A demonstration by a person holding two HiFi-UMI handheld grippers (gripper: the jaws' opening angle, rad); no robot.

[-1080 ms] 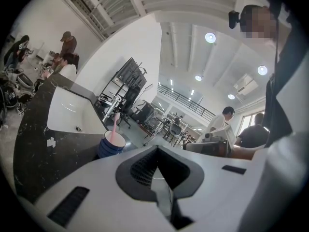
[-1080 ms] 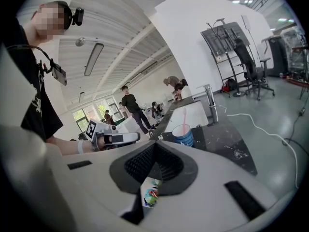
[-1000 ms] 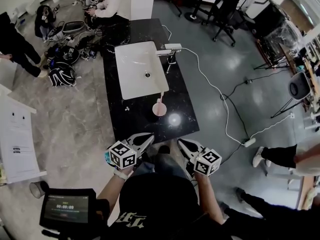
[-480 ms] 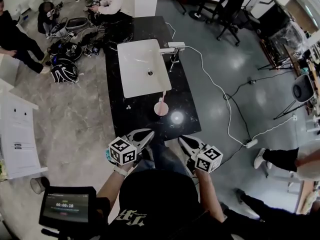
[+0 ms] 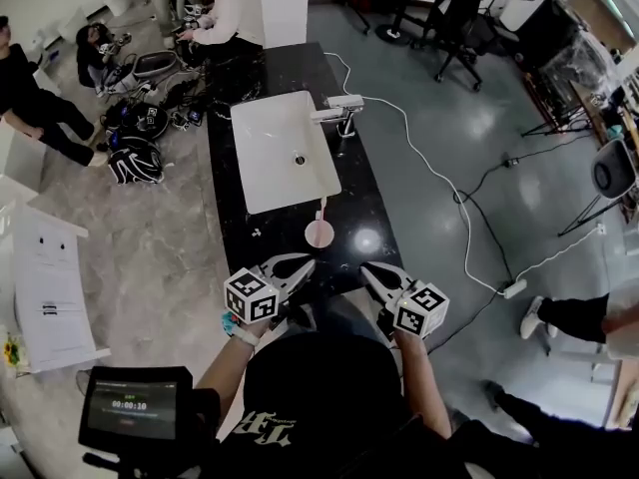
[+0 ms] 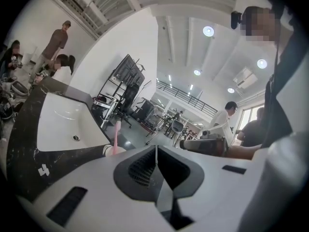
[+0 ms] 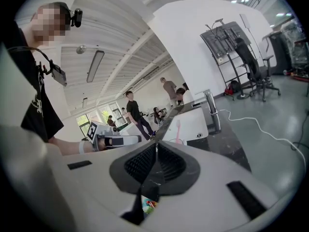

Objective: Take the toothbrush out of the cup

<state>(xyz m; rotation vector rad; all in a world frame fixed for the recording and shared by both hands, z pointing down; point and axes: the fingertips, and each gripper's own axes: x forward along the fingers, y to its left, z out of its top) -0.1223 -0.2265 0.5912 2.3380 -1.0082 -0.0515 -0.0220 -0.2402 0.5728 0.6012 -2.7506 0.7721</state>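
The pink toothbrush (image 5: pixel 321 209) stands roughly upright, bristle end up, in the round pink cup (image 5: pixel 319 235) on the black stone counter (image 5: pixel 262 238), between the white rectangular sink (image 5: pixel 285 153) and the counter's near edge; the left gripper (image 5: pixel 300 264) and right gripper (image 5: pixel 367 270) hover at that edge, clear of the cup, each with its jaws pressed together on nothing.

You're in an open lab hall: white rectangular sink (image 5: pixel 280 158) in a lone black marble tabletop (image 5: pixel 295 68), white cable (image 5: pixel 440 179) across grey floor (image 5: pixel 479 98).
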